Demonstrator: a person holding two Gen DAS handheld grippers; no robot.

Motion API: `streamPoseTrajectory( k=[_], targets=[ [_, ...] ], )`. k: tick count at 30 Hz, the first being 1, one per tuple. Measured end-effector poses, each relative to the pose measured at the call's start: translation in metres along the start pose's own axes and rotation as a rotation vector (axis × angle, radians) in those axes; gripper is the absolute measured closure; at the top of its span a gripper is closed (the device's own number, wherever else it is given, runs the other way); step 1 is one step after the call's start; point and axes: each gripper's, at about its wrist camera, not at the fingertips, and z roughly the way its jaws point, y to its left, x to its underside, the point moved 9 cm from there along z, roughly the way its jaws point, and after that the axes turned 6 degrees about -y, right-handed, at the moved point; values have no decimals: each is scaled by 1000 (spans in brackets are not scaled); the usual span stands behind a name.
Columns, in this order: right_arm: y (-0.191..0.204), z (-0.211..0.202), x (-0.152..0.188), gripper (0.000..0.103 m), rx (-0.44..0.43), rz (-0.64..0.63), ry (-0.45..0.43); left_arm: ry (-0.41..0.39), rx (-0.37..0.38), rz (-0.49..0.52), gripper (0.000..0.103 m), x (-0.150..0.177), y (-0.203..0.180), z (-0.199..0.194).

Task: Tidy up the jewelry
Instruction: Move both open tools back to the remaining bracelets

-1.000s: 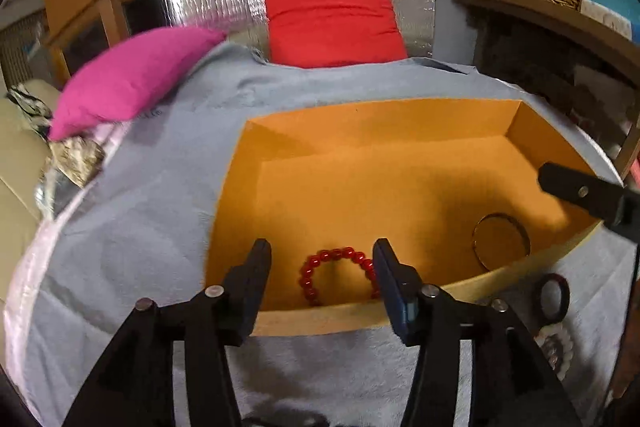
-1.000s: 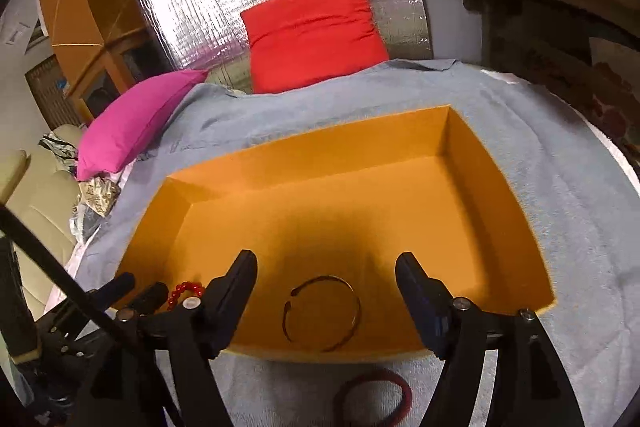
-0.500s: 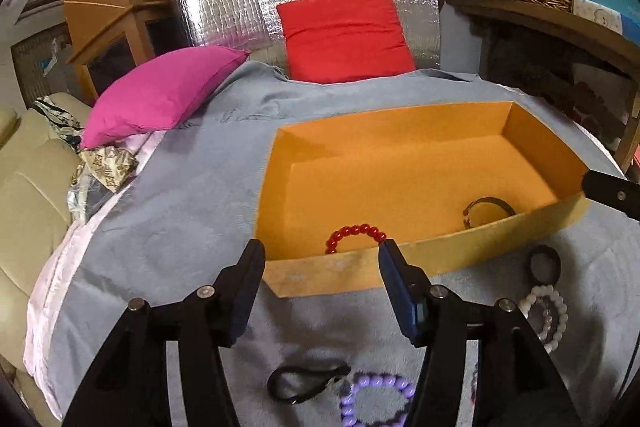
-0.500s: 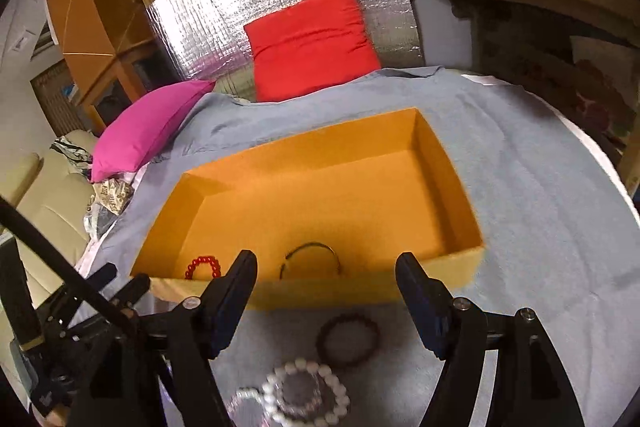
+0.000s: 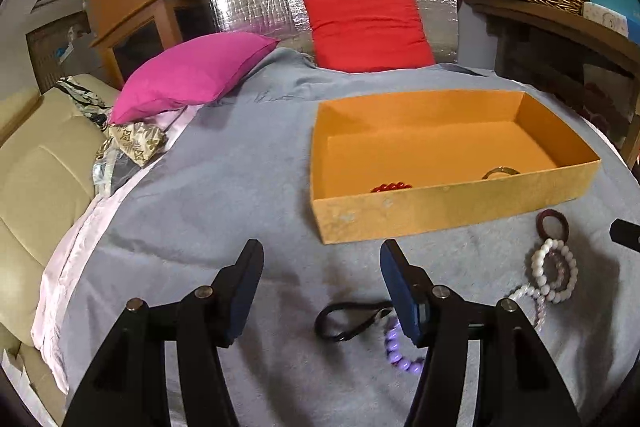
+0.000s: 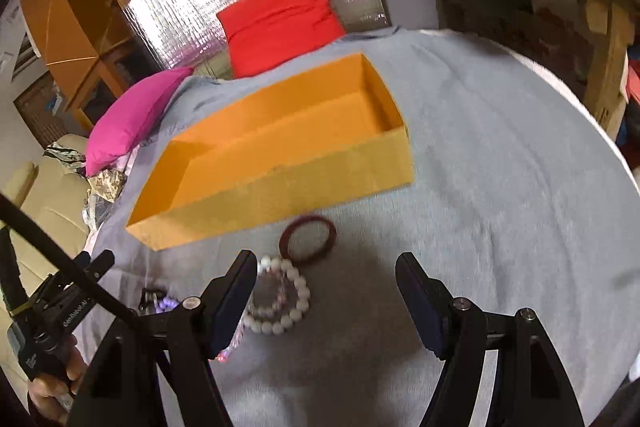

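Inside the orange box (image 5: 452,209), your left view shows only the tops of a red bead bracelet (image 5: 391,187) and a thin metal bangle (image 5: 501,172) above the near wall; your right view hides both behind that wall.

Your left tool (image 5: 320,287) has its jaws spread, with nothing between the pads, which hang over bare grey blanket (image 5: 200,211) short of the box's near-left corner. Just nearer you than that tool's gap lies a black loop (image 5: 348,319); a purple bead bracelet (image 5: 400,355) beside it is partly covered by one finger.

Your right tool (image 6: 326,291) is also spread and empty. A white bead bracelet (image 6: 280,299) lies just inside one of its fingers, touching a dark red bangle (image 6: 308,239) that sits close to the box's near wall. A pale strand under the white beads is too blurred to name.

Right of the box, the blanket is open up to the bed's rounded edge. Only the right view shows your hand (image 6: 52,383) gripping the left tool's handle.
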Motion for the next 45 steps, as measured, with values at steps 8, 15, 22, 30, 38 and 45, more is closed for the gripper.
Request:
streamPoseTrajectory(
  k=[8, 15, 22, 30, 38, 45],
  targets=[
    [21, 15, 13, 28, -21, -29, 39, 1, -11, -2, 41, 2, 15, 0],
    [43, 24, 20, 28, -47, -66, 64, 6, -6, 11, 41, 4, 13, 3],
    [47, 25, 23, 28, -55, -80, 76, 22, -1, 33, 41, 7, 4, 7],
    [33, 22, 20, 30, -53, -83, 85, 85, 51, 4, 40, 17, 13, 20],
    [4, 20, 17, 42, -78, -5, 103, 136, 165, -58, 40, 36, 32, 23],
    [15, 31, 25, 55, -83, -29, 126, 143, 295, -27, 40, 42, 12, 12]
  ],
)
